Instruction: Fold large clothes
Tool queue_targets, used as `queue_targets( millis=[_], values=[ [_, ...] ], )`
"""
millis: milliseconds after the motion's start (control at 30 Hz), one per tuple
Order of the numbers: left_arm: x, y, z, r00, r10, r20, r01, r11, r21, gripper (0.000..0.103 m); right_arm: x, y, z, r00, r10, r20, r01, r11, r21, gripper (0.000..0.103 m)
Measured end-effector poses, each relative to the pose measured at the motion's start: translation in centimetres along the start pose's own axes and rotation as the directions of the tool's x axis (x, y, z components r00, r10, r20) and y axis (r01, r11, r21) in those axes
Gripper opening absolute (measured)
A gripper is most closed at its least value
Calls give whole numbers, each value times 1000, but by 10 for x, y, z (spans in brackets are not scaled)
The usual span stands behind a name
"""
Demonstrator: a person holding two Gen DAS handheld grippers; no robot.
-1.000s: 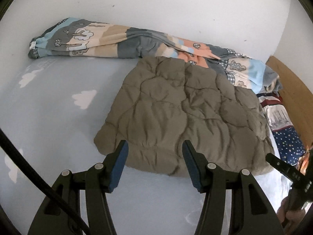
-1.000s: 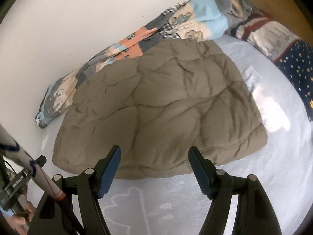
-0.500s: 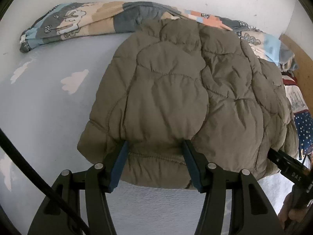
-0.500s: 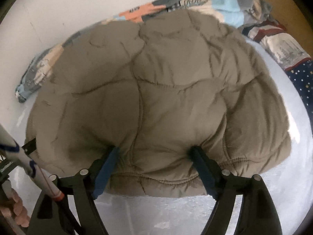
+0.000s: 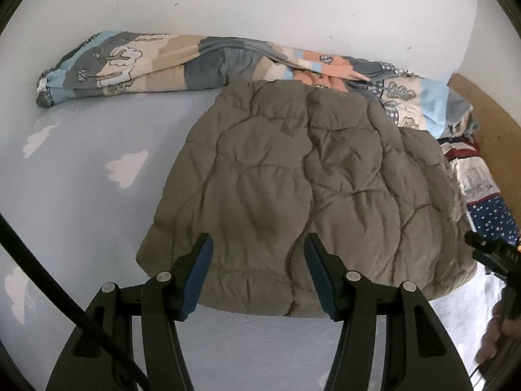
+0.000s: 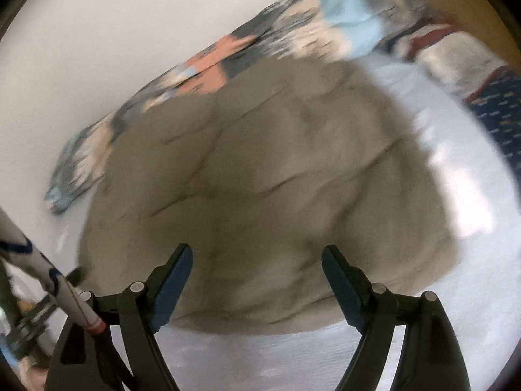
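Note:
An olive quilted jacket point(image 5: 309, 179) point(image 6: 260, 179) lies folded on the pale blue bed sheet point(image 5: 81, 163) point(image 6: 456, 163). My left gripper point(image 5: 259, 241) hovers at the jacket's near hem, with blue pads on either side of a puff of the fabric; the jaws stand apart and do not pinch it. My right gripper point(image 6: 256, 249) reaches over the same near edge further right, jaws wide, with nothing gripped. The right wrist view is smeared by motion. A dark part of the right gripper point(image 5: 488, 254) shows at the right edge of the left wrist view.
A rolled patterned quilt point(image 5: 195, 62) point(image 6: 342, 16) lies along the white wall point(image 5: 260, 0) behind the jacket. Star-printed and striped bedding point(image 5: 488, 215) point(image 6: 498, 97) is piled to the right against a wooden board point(image 5: 495, 130). A white rod with a red band point(image 6: 75, 299) crosses the lower left.
A second ago the jacket lay flat beyond both grippers. Half a second ago it bulged up close between the jaws. Now it lies lower and further off, and the right jaws stand wider.

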State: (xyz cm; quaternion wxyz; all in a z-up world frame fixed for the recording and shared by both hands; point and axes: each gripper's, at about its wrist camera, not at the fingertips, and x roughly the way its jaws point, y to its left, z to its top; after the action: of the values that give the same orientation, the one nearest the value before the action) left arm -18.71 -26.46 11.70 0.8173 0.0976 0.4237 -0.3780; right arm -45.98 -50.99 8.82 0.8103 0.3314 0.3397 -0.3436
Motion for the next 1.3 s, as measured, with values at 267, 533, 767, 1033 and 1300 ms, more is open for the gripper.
queue_targets(
  millis=[267, 533, 767, 1033, 1300],
  values=[
    [37, 13, -8, 990, 43, -137, -49, 998, -39, 57, 14, -66, 2, 995, -70, -76, 83, 981, 175, 79],
    [25, 19, -4, 993, 1, -118, -12, 996, -85, 57, 33, -76, 1, 989, -44, -139, 73, 974, 212, 80],
    [23, 42, 2, 993, 17, -114, -35, 987, -159, 57, -7, -79, 12, 997, -65, -34, 72, 968, 240, 81],
    [29, 41, -2, 989, 47, -143, -68, 987, -144, 61, 13, -110, 0, 993, 4, -118, 37, 937, 347, 81],
    [7, 48, 1, 996, 72, -56, -82, 978, -190, 61, -16, -102, 10, 999, -11, -36, 23, 946, 324, 82]
  ],
)
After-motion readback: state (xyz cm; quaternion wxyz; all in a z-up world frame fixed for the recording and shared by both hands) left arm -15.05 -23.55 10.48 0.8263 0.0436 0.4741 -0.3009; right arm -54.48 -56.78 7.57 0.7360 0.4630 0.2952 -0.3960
